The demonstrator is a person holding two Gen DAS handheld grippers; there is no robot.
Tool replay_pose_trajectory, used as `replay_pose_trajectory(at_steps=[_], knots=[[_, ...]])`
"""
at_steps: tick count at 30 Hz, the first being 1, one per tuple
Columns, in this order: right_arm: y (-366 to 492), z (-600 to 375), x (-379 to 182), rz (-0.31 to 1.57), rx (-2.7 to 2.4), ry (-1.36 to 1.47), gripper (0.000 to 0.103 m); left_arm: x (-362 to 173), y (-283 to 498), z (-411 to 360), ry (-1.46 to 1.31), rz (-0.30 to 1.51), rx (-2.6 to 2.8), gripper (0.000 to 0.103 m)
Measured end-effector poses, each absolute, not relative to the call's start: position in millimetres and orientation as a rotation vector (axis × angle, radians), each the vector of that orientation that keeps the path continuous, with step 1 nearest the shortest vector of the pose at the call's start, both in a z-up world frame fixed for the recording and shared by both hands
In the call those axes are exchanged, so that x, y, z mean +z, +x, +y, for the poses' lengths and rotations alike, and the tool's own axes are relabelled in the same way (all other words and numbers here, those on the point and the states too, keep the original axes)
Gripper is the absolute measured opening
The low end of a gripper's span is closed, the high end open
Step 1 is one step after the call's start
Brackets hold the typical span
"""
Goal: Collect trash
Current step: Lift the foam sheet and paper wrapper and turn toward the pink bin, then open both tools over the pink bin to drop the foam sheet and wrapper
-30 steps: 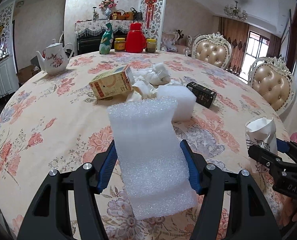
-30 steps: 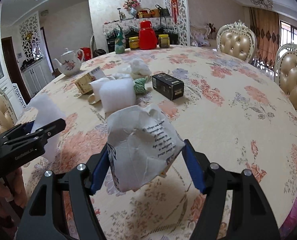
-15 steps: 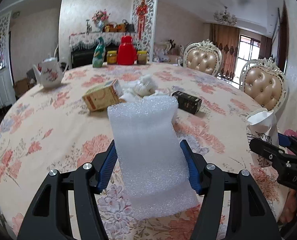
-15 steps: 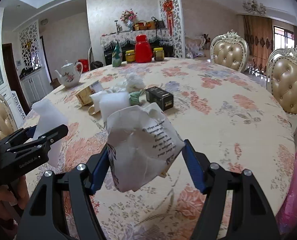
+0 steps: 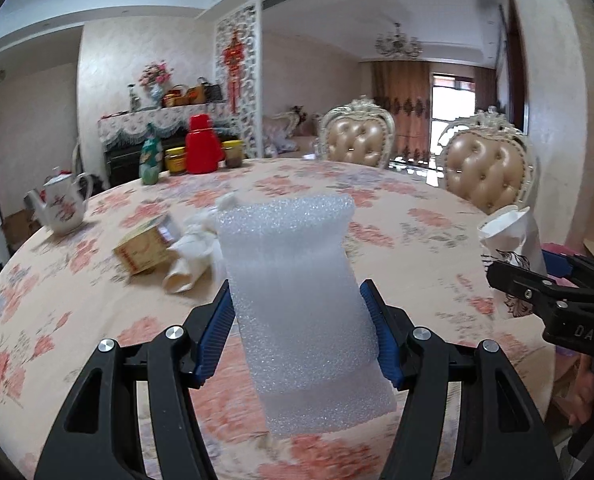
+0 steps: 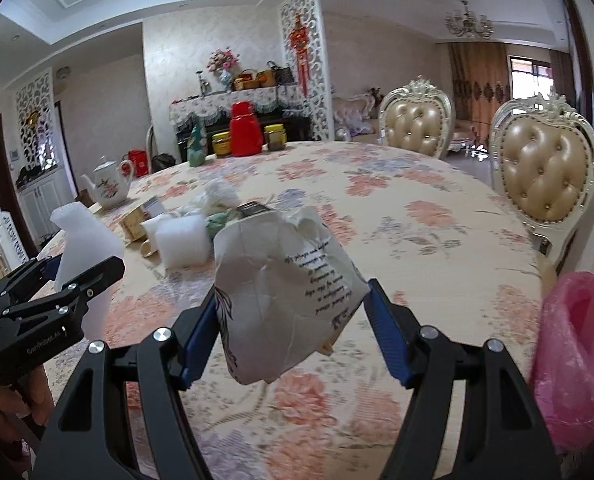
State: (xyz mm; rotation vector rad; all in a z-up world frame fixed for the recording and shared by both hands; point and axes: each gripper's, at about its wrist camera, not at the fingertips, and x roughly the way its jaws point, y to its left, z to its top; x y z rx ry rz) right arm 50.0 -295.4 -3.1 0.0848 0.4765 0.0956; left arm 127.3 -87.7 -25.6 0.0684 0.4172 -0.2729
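Observation:
My left gripper (image 5: 299,330) is shut on a white foam sheet (image 5: 297,304), held upright above the round flowered table (image 5: 409,220). My right gripper (image 6: 293,326) is shut on a crumpled white paper bag (image 6: 281,292) with dark print. In the left wrist view the right gripper (image 5: 557,296) and its paper bag (image 5: 511,236) show at the far right. In the right wrist view the left gripper (image 6: 49,296) and its foam sheet (image 6: 83,252) show at the left. More trash lies mid-table: a yellow carton (image 5: 143,250), white crumpled tissue (image 5: 193,248), a white foam block (image 6: 181,238) and a black box (image 6: 253,209).
A pink bag-lined bin (image 6: 577,360) stands at the table's near right edge. A floral teapot (image 5: 61,208), a red thermos (image 5: 203,144), a green bottle (image 5: 151,160) and jars stand at the far side. Two padded chairs (image 6: 545,176) flank the right.
Both grippers have lifted and drawn back from the table's middle with their loads, swinging right. The pink bin has come into the right wrist view.

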Motion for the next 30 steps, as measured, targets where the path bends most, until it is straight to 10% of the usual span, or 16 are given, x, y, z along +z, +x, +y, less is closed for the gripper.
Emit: replay_pose_trajectory(at_steps=[30], knots=[[-60,-541,-11,0.389,-0.526,0.250,0.068,-14,150,-374,0.192,0.444,-0.957,0.060]])
